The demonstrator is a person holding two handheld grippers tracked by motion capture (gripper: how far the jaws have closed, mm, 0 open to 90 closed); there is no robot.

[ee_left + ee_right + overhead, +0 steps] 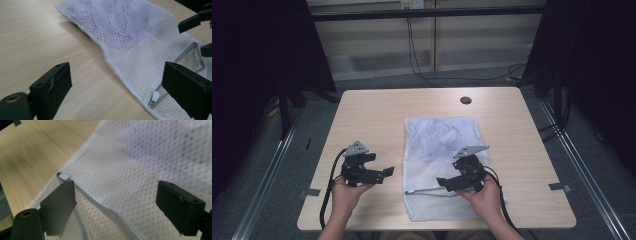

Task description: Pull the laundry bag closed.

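The mesh laundry bag (443, 160) lay flat on the right half of the counter (362, 115), with its zipper end toward the person. Something pale was bunched up inside at the end away from the zipper, and I couldn't tell what it was through the netting.

The left hand-held gripper (388, 171) sat off the bag's left edge, over bare wood, jaws wide apart and nothing between them. The right hand-held gripper (441, 181) hung right over the zipper line (432, 191), also spread wide with no pad pressing on the cloth. From its own view the jaws straddled the seam just past the little white zipper pull (64, 177), so released, not gripping.

Handling guess: this thing looked super light and floppy. Thin mesh will bunch and slide on that smooth wood rather than stay put, so one-handed tugging would probably just drag the whole bag. I'd pinch the thick hemmed edge (117, 72) beside the zipper to anchor it, and take the pull tab (155, 96) with the other. The tab is tiny and slick-looking, easy to miss or lose.

Hard to make out: the zipper seemed to gape open partway along its length, but how far it ran was covered by the right gripper in the high view. The near corner of the bag was also hidden under that hand (486, 197).
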